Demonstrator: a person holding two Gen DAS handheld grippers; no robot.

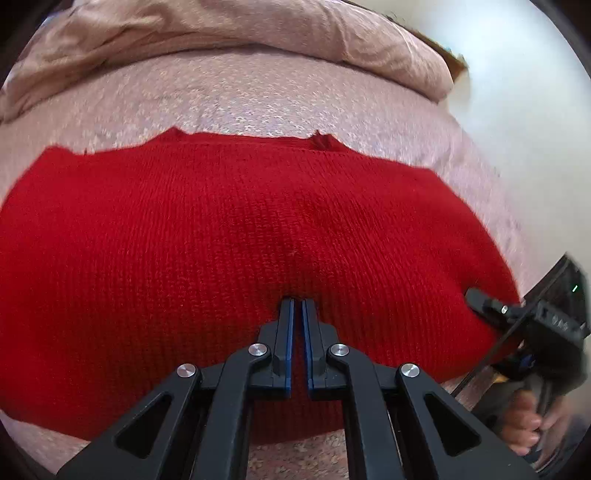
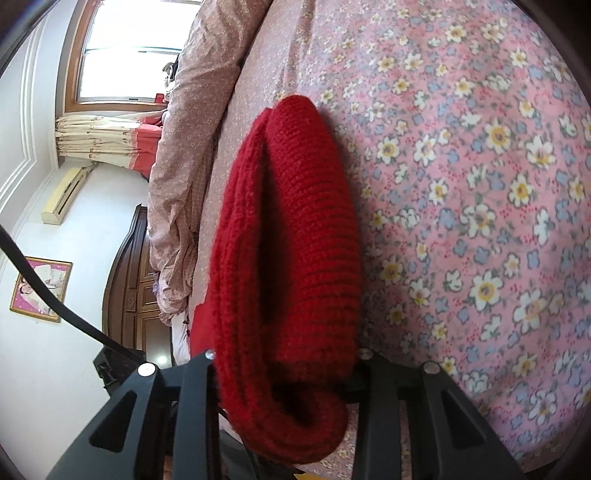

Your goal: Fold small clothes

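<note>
A red knitted garment (image 1: 236,236) lies spread on a bed, its surface a close, even rib of fine stitches, thick and soft-looking, with a slightly ragged far edge where a neckline or seam shows. Under it is a pink sheet (image 1: 258,99) printed with small white, yellow and blue flowers, matte and a little creased; beyond that a bunched, paler pink quilt (image 1: 229,33) with a tiny pattern runs along the far side.

The left tongs (image 1: 298,306) are black, with angular linkage arms, round silver pivot pins and thin blue pads on the inner faces. Their two fingers stand clenched together, only a narrow slit showing between the pads, and nothing is caught in it. The garment lies directly beneath and ahead of their tips, reaching wide to both sides.

The right tongs (image 1: 480,301), seen from the left wrist view, bite the garment's near right-hand edge, with a hand (image 1: 532,421) wrapped round the handle behind. In the right wrist view the same tongs (image 2: 284,354) have a doubled, rounded fold of the red knit filling the gap between the fingers and hiding their tips; the fold bulges forward from them and curls under into a soft roll below. They are grasping the garment.
</note>
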